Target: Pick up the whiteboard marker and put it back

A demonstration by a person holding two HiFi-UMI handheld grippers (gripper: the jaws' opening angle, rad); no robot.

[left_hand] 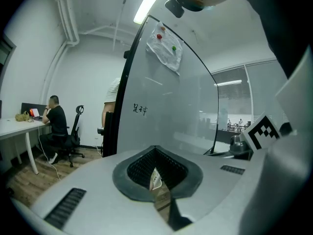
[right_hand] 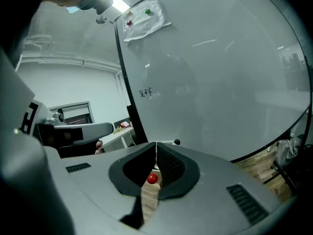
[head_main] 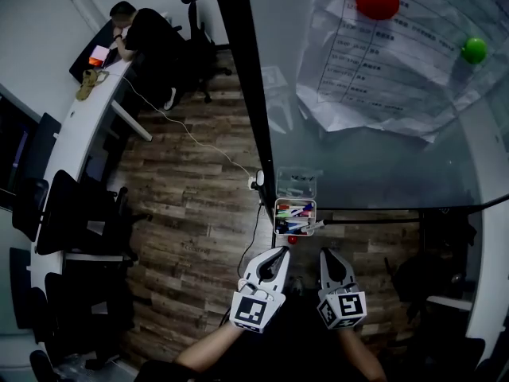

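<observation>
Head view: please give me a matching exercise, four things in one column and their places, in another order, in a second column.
Things:
1. red magnet
2. green magnet
3. marker box
4. seated person

Places:
a. at the white desk, top left of the picture
b. low on the whiteboard
c. top of the papers
d. right edge of the papers

Pairs: 1-c, 2-d, 3-b, 4-a

Open floor [head_main: 199,221] before the tray [head_main: 295,200]; whiteboard [head_main: 374,165] behind.
</observation>
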